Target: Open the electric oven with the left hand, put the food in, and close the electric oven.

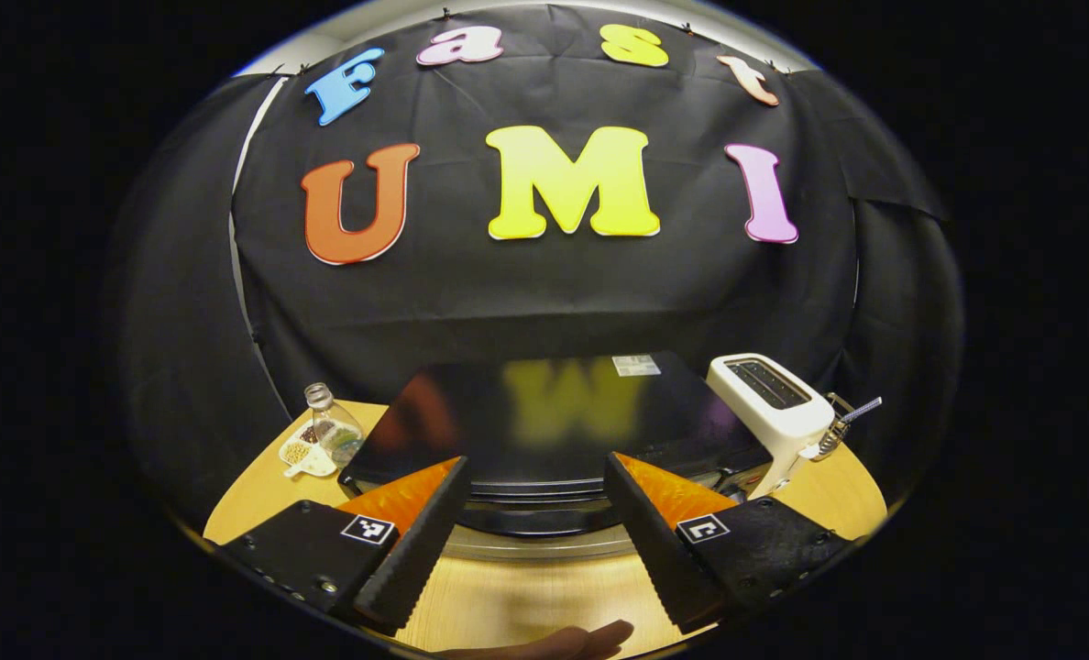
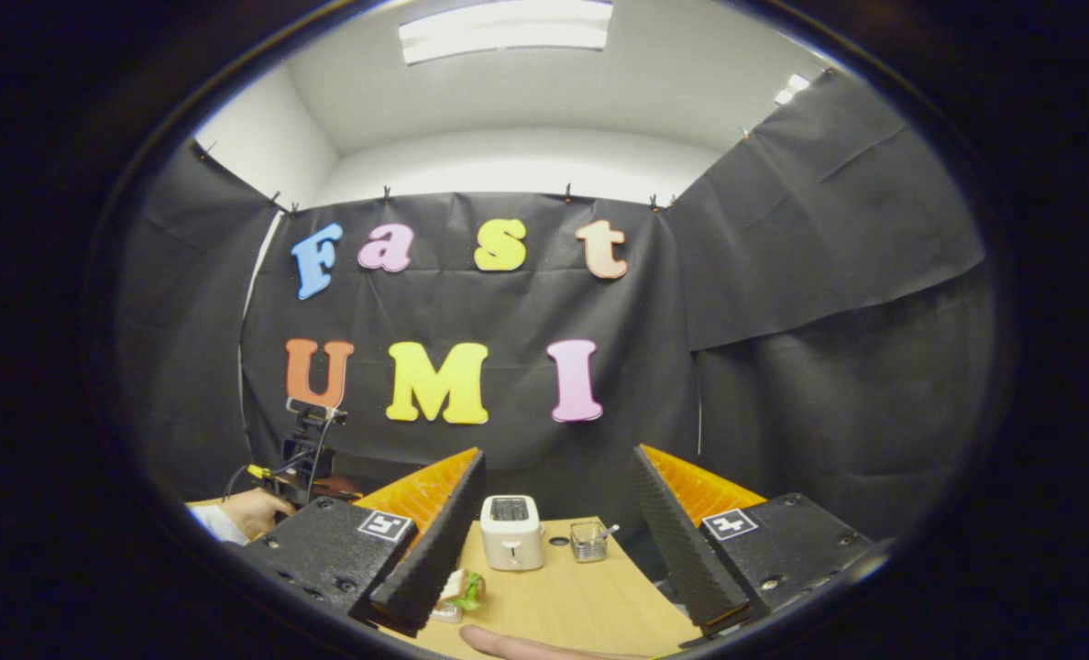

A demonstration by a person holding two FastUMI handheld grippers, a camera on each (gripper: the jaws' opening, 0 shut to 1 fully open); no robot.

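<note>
The black electric oven [image 1: 544,417] stands on the wooden table [image 1: 526,605] straight ahead in the left gripper view, seen from above, its glossy top mirroring the wall. A silver bar [image 1: 535,546] runs along its front edge, low between my fingers. My left gripper [image 1: 536,458] hangs open just above and in front of the oven, holding nothing. The food, a sandwich with green leaves [image 2: 462,589], lies on the table [image 2: 572,600], half hidden behind the left finger [image 2: 430,550] of my right gripper [image 2: 558,454]. That gripper is open and empty, above the sandwich.
A white toaster [image 1: 769,403] [image 2: 511,532] stands right of the oven, a small glass cup with a spoon [image 2: 587,541] beside it. A bottle and a dish of grains [image 1: 323,438] sit left of the oven. A hand [image 2: 256,511] holds the other gripper at the far left.
</note>
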